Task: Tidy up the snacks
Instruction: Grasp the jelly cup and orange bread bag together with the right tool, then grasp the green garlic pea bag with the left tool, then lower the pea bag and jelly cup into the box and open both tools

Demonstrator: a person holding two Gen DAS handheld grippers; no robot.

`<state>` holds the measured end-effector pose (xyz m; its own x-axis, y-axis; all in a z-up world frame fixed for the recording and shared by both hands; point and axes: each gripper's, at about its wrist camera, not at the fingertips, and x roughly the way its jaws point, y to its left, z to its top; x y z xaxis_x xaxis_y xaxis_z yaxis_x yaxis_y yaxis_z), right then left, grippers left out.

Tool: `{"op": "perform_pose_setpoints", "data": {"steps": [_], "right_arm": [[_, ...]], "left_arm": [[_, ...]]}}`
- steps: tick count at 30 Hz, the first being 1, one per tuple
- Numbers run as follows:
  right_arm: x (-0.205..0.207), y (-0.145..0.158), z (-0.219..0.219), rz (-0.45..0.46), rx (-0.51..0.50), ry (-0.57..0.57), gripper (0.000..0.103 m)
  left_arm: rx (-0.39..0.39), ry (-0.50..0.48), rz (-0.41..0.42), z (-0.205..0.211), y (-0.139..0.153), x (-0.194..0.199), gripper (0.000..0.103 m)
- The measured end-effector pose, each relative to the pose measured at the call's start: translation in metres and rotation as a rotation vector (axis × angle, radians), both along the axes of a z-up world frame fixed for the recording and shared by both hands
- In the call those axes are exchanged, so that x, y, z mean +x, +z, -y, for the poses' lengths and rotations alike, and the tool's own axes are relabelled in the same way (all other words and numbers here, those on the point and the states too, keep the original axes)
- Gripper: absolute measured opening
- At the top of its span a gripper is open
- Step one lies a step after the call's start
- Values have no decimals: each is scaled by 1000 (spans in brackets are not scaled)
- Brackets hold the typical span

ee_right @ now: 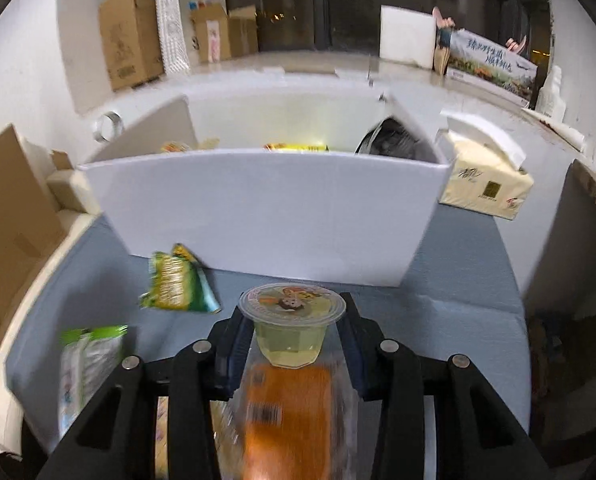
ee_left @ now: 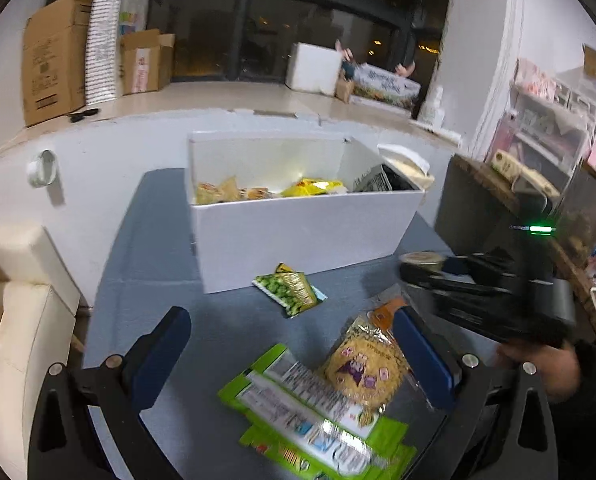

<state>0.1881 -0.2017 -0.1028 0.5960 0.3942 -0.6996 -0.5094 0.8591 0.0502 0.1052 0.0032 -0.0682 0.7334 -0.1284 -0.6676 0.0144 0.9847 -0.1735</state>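
Note:
A white box stands on the blue table and holds several snack packets. My right gripper is shut on a clear jelly cup with a cartoon lid, held above the table in front of the box; it also shows in the left wrist view. My left gripper is open above a green snack box and a yellow noodle packet. A green pea packet lies by the box front. An orange-labelled packet lies under the right gripper.
A tissue pack sits right of the white box. Cardboard boxes stand on the window ledge behind. A cream chair is at the left. A dark board and shelves stand at the right.

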Motion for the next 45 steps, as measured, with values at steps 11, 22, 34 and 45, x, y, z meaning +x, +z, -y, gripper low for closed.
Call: {"op": "perform_pose_setpoints", "data": {"steps": [11,22,34,45], "right_arm": [[-49,39,55,69,151,-3,45],[-61,32,70,54,182,-21,45],[-65,36,62,61,187,0,45],[-44,54,26,96,186,74,45]], "left_arm": [[51,31,-241,33,-64,98,103],[55,139,-341,34,-98,138,57],[-51,-3,-68,18,-13,54,53],[5,-10,91,-13,54,11,53]]}}
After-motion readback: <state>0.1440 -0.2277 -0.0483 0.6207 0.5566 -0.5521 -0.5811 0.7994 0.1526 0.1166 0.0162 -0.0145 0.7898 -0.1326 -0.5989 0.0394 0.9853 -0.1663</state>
